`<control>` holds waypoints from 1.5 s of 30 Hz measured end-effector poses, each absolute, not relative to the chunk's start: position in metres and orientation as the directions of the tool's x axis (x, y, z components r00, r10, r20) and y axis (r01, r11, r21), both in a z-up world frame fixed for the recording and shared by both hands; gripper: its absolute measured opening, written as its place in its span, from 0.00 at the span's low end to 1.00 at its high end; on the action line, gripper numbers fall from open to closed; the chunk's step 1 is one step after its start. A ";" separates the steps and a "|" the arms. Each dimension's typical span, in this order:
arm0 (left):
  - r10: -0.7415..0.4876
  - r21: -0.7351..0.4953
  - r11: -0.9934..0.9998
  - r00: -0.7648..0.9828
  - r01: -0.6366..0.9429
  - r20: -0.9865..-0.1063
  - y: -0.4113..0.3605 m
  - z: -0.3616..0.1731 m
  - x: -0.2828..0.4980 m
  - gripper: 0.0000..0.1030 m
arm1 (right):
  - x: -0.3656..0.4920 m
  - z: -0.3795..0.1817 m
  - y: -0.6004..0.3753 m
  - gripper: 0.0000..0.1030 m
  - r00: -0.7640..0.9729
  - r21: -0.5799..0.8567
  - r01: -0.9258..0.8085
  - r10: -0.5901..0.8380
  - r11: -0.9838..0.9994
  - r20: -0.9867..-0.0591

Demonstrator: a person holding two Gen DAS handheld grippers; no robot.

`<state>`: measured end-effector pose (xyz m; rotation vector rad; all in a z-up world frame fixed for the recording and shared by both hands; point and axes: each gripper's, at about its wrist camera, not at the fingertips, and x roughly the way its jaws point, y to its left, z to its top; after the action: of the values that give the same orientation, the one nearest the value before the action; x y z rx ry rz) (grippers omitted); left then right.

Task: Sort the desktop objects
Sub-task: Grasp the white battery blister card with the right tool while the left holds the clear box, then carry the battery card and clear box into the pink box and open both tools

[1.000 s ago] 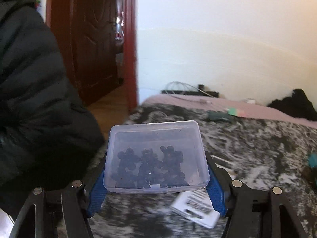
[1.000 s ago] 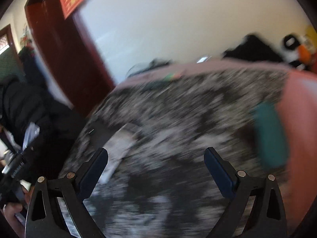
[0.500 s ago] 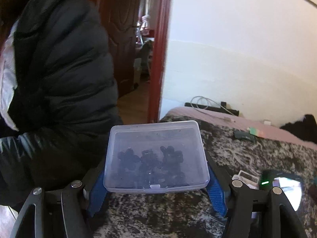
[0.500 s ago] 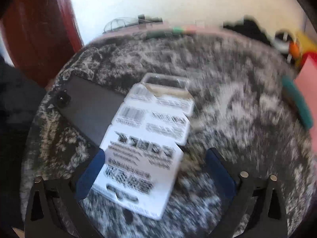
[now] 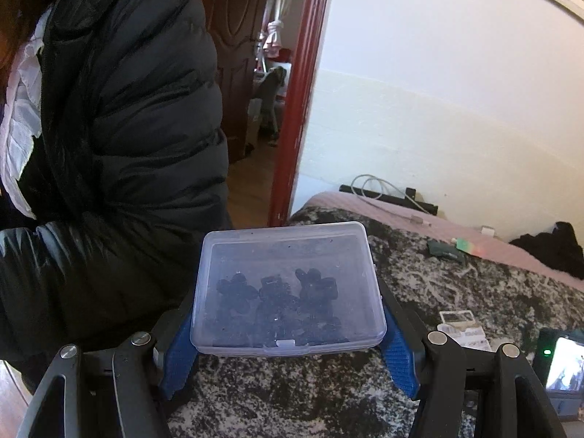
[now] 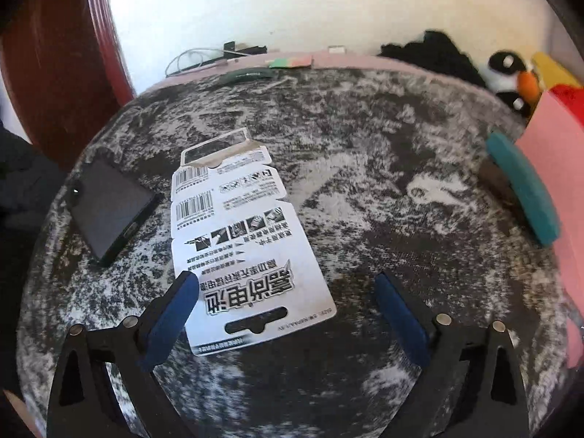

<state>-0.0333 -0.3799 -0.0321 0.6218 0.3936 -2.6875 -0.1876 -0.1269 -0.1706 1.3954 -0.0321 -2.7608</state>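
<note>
While it sits up in the air above the table, the clear plastic box [image 5: 288, 288] is squeezed from both sides by the blue pads of the left gripper [image 5: 288, 357]. Little black bits lie inside the box. The right gripper [image 6: 286, 314] is wide apart and holds nothing. Its left pad is at the edge of a white card [image 6: 241, 241] with black print, which lies flat on the gray and white table cloth [image 6: 365, 168]. Just beside the card is a dark phone [image 6: 109, 208]. A teal thing [image 6: 522, 189] lies far to the right. A black puffy coat [image 5: 120, 138] fills the left side.
</note>
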 end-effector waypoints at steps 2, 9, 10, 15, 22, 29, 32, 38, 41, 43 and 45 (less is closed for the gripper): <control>-0.269 -0.191 -0.900 -0.843 0.392 -0.466 -0.379 -0.032 -0.033 0.70 | -0.191 -0.171 -0.121 0.96 -0.584 0.060 0.062 -0.085 -0.996 -0.808; -0.269 -0.180 -0.904 -0.843 0.388 -0.465 -0.376 -0.028 -0.032 0.70 | -0.216 -0.176 -0.160 1.00 -0.571 -0.072 0.220 -0.069 -0.973 -0.818; -0.269 -0.178 -0.905 -0.843 0.387 -0.465 -0.376 -0.028 -0.032 0.70 | -0.218 -0.176 -0.162 0.99 -0.573 -0.080 0.232 -0.070 -0.969 -0.816; -0.269 -0.170 -0.908 -0.843 0.384 -0.465 -0.374 -0.025 -0.031 0.70 | -0.221 -0.171 -0.164 0.81 -0.576 -0.080 0.311 -0.121 -0.947 -0.808; -0.268 -0.145 -0.918 -0.846 0.370 -0.461 -0.361 -0.022 -0.035 0.70 | -0.186 -0.142 -0.144 0.81 -0.597 -0.086 0.369 -0.165 -0.925 -0.785; -0.206 -0.125 -0.947 -0.861 0.295 -0.466 -0.324 -0.020 -0.049 0.70 | -0.117 -0.059 -0.063 0.81 -0.721 -0.091 0.323 -0.182 -0.942 -0.669; -0.097 -0.152 -0.972 -0.900 0.177 -0.426 -0.292 -0.014 -0.053 0.70 | -0.095 -0.022 0.005 0.81 -0.784 -0.070 0.193 -0.111 -0.979 -0.611; 0.099 -0.112 -0.992 -0.931 -0.063 -0.350 -0.192 0.003 -0.062 0.70 | -0.072 0.005 0.146 0.81 -0.845 0.144 -0.113 0.019 -0.983 -0.534; 0.233 -0.098 -0.972 -0.904 -0.211 -0.359 -0.122 0.003 -0.070 0.70 | -0.062 -0.008 0.197 0.81 -0.855 0.140 -0.200 0.104 -0.970 -0.508; 0.308 -0.081 -0.951 -0.874 -0.300 -0.376 -0.078 0.002 -0.073 0.70 | -0.057 -0.024 0.226 0.81 -0.856 0.167 -0.221 0.109 -0.961 -0.505; 0.365 -0.054 -0.925 -0.839 -0.376 -0.402 -0.033 -0.002 -0.075 0.70 | -0.058 -0.043 0.252 0.81 -0.833 0.180 -0.259 0.125 -0.949 -0.539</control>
<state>-0.0755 -0.0329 -0.0016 0.7452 -0.0482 -3.4509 -0.0579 0.2523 -0.0425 0.9093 -0.4156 -3.1911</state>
